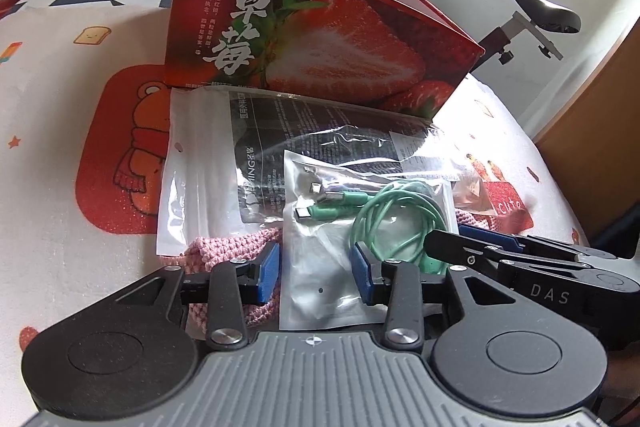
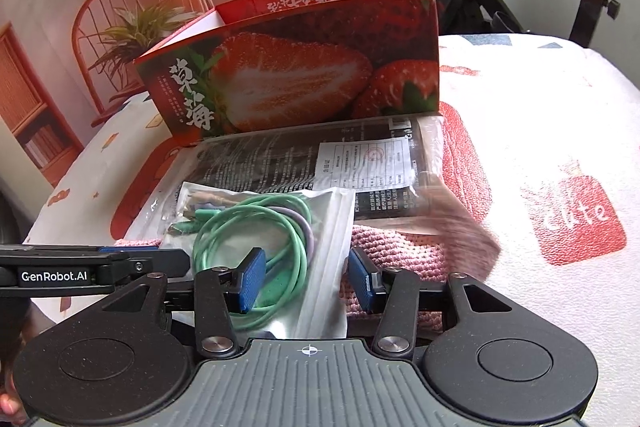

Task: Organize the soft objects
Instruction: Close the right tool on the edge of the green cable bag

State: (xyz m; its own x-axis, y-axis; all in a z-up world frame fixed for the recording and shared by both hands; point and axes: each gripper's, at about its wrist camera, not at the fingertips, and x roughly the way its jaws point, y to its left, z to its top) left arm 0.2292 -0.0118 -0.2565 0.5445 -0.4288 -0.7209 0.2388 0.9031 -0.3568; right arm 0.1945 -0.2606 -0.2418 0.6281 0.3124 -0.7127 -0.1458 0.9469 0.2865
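Note:
A clear bag of green cables (image 1: pixel 360 211) (image 2: pixel 276 227) lies on top of a larger clear bag with a black printed pack (image 1: pixel 288 135) (image 2: pixel 320 159). Both rest on a pink knitted piece (image 1: pixel 224 251) (image 2: pixel 396 251). A red strawberry box (image 1: pixel 312 39) (image 2: pixel 304 67) stands open behind the pile. My left gripper (image 1: pixel 316 271) is open, its blue pads on either side of the cable bag's near left part. My right gripper (image 2: pixel 306 281) is open around the bag's near right part. Each gripper shows at the edge of the other's view.
The pile sits on a white bed cover (image 1: pixel 60 107) (image 2: pixel 540 131) with red cartoon prints. An exercise bike (image 1: pixel 532 15) stands behind the bed at the right. A plant (image 2: pixel 132 31) and a wooden chair (image 2: pixel 120 7) stand at the back left.

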